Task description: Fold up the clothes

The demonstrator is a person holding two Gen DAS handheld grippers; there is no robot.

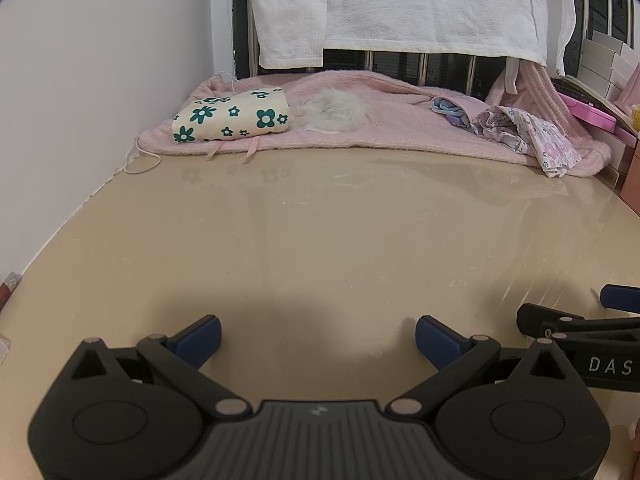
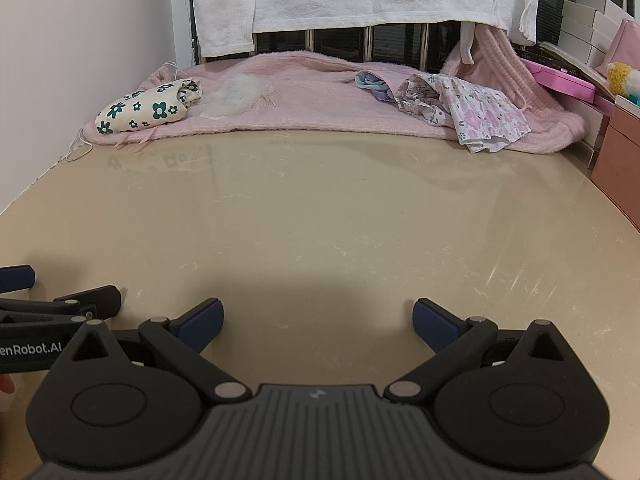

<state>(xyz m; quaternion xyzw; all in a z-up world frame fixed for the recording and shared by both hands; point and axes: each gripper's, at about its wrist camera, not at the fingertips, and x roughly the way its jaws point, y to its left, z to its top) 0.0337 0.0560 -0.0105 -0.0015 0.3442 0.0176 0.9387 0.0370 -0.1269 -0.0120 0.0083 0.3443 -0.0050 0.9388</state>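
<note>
**Two empty hand-held grippers over a bare desk, clothes lying at the far edge**

The left hand-held gripper (image 1: 318, 338) sits low over a glossy beige desk (image 1: 320, 232). Its two blue-padded fingers (image 1: 202, 338) are spread wide apart, with nothing between them and nothing touching them. The right hand-held gripper (image 2: 316, 322) is just beside it, equally wide open and equally empty, its blue pads (image 2: 436, 326) clear of any cloth.

A pink fleecy blanket (image 1: 360, 132) stretches across the far end of the desk and serves as the landmark. On the blanket's left end lies a folded cream garment with dark green flowers (image 1: 232, 118). Just right of that garment, near the blanket's middle, is a tuft of white fluff (image 1: 336, 110). On the blanket's right end lies a crumpled garment with a pale pink and lilac flower print (image 2: 464, 114), partly spilling over the blanket's near edge. Both garments are well apart from the grippers.

Behind the blanket a white towel (image 1: 400, 4) hangs over dark railings. To the blanket's right stand stacked white boxes (image 2: 588, 28) and a pink case (image 2: 560, 80).
</note>
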